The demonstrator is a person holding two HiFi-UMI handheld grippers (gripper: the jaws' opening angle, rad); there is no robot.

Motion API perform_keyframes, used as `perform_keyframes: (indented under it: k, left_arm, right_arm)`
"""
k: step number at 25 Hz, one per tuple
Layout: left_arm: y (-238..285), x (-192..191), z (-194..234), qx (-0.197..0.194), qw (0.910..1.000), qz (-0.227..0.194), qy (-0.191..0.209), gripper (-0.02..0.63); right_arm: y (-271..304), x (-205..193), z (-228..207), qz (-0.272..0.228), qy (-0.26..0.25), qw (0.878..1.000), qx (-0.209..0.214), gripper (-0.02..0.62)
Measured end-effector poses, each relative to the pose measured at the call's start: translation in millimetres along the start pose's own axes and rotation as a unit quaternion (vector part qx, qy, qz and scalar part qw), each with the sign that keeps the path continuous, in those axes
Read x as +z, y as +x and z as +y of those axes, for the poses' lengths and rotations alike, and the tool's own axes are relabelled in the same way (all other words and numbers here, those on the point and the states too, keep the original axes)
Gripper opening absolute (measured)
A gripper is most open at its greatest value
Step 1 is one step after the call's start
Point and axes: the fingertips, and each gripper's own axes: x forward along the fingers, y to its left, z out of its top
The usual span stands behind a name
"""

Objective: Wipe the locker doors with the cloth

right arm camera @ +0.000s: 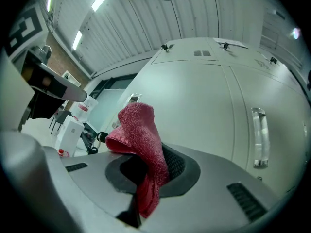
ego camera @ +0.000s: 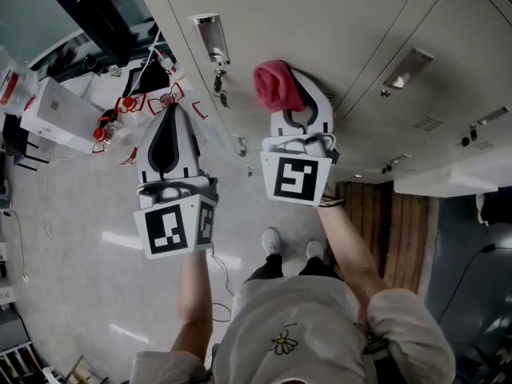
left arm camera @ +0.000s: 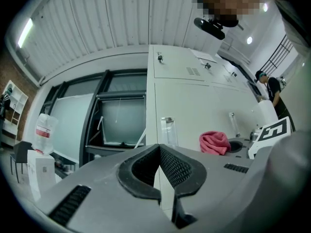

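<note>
Pinching the cloth (ego camera: 274,85), the right claw (ego camera: 302,94) is facing the locker door (ego camera: 336,30) at twelve o'clock; the left claw (ego camera: 170,114) is hanging pressed together.

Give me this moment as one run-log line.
right tool: shut on red cloth | left tool: shut, empty | cloth near locker door, contact unclear
</note>
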Motion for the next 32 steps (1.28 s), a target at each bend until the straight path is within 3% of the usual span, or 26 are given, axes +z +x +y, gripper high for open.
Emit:
perform_keyframes:
  k: [10,17,27,32]
  left_arm:
    - [10,3,-43,-0.023,0.9997,-0.002,-0.012,0.015]
    - [9,11,-69,-0.029,0.9995,-0.009,-0.013,0.015]
    - [0,6,-66,-0.010,0.9999,0.003,-0.011,0.015]
    - [-10,-2,-46,0.008,1.0000,0.004,-0.005,0.015]
  right_arm:
    - [-39,-33,-82,0.032,-0.017,0.997,-0.068,0.032]
    - [-56,-45,-119,0.039,0.015,0.995,-0.090,0.032]
    - [-57,-45,-123,0.032,0.030,0.995,-0.087,0.032]
    - [-52,-13,-96,-0.020,0.043,0.997,-0.064,0.032]
